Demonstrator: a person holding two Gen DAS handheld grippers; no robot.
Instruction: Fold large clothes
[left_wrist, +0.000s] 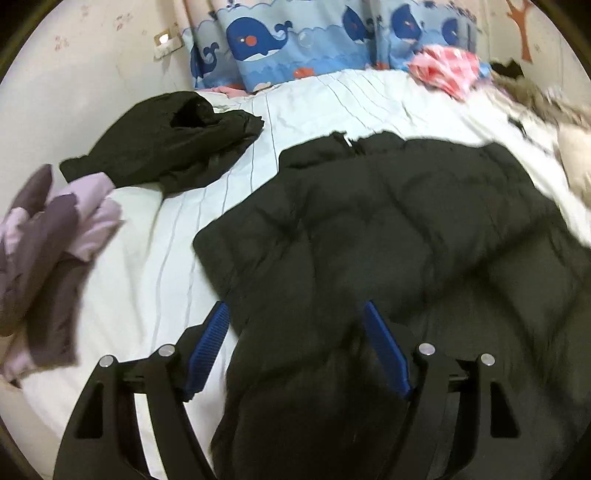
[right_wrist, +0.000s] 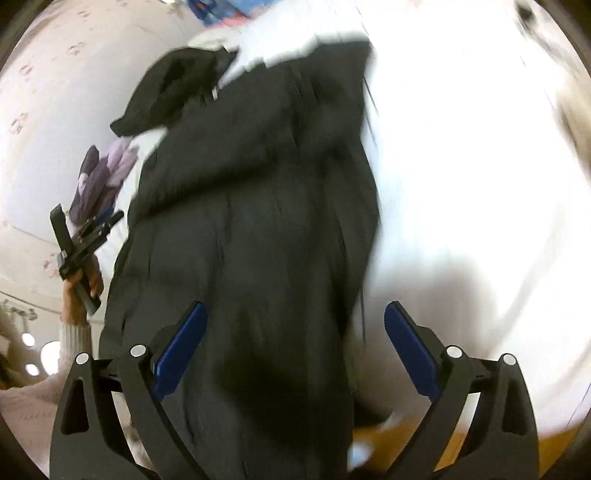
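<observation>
The black puffer coat lies nearest the lens, spread over the bed from centre to 4 o'clock, its near end bunched between the fingers of the left gripper. Those fingers stand wide, blue pads on either side of the cloth; whether they touch it is hard to tell. The coat's bottom edge is cut off by the frame and its quilting is blurred.

In the right wrist view the same coat runs from 6 o'clock up to 12, and the right gripper has its fingers spread wide over it, one blue pad over the coat, the other over white bedding. The picture is smeared; the bed's right side is washed out.

Bare striped sheet lies open between the coat and the left edge of the bed. At 10 o'clock sits one crumpled black garment, apart from the coat. At 9 o'clock one purple garment hangs at the bed's edge, partly cut off. At 12 o'clock two whale-print pillows lean on the wall; one pink checked cloth lies at 1 o'clock. A beige heap at 2 o'clock is too blurred to name.
</observation>
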